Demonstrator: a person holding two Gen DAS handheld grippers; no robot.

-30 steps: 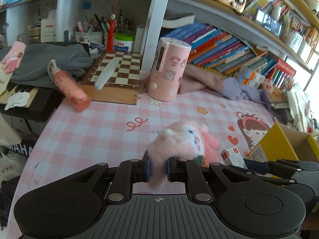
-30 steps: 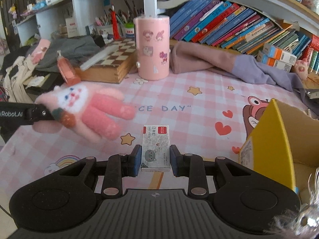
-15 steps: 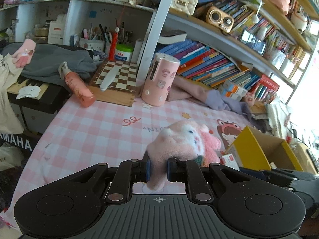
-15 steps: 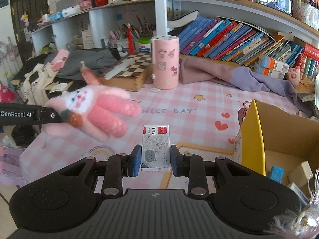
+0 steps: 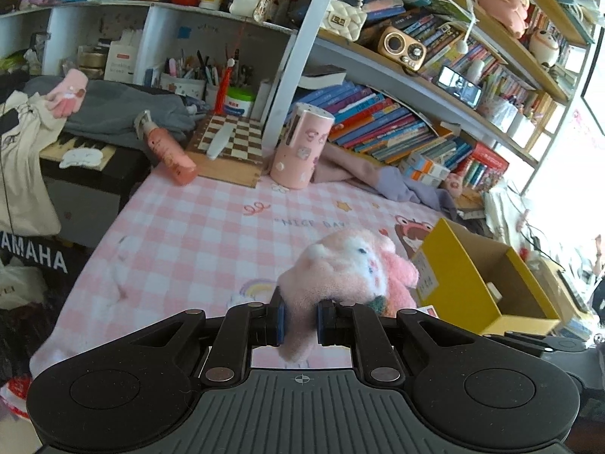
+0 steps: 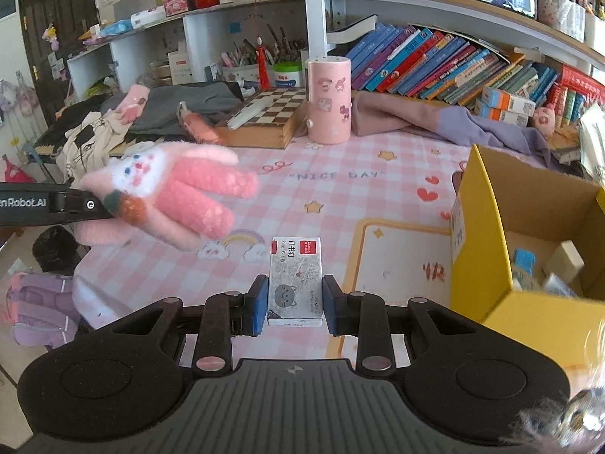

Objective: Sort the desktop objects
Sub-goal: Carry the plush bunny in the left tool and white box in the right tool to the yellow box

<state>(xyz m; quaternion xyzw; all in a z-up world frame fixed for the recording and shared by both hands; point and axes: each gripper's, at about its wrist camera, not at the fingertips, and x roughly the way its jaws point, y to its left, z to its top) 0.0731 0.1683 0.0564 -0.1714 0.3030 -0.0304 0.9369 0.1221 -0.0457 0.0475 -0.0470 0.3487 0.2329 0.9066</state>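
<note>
My left gripper (image 5: 299,321) is shut on a pink plush bunny (image 5: 340,265) and holds it up in the air above the pink checked desk mat (image 5: 196,234). The bunny also shows in the right wrist view (image 6: 177,193), hanging from the left gripper at the left. My right gripper (image 6: 295,305) is shut on a small grey staple box (image 6: 295,280), held above the mat. A yellow cardboard box (image 6: 487,234) stands open to the right of it with a few small items inside; it also shows in the left wrist view (image 5: 465,276).
A pink cylinder holder (image 6: 328,100), a wooden chessboard (image 6: 264,113), a pink spray bottle (image 5: 166,151) and a purple cloth (image 6: 453,121) lie along the back of the desk under shelves of books (image 6: 435,64). A keyboard with clothes on it stands at the left (image 5: 75,151).
Both grippers have risen and pulled back from the desk with their loads; more of the shelves and of the yellow box's inside shows now.
</note>
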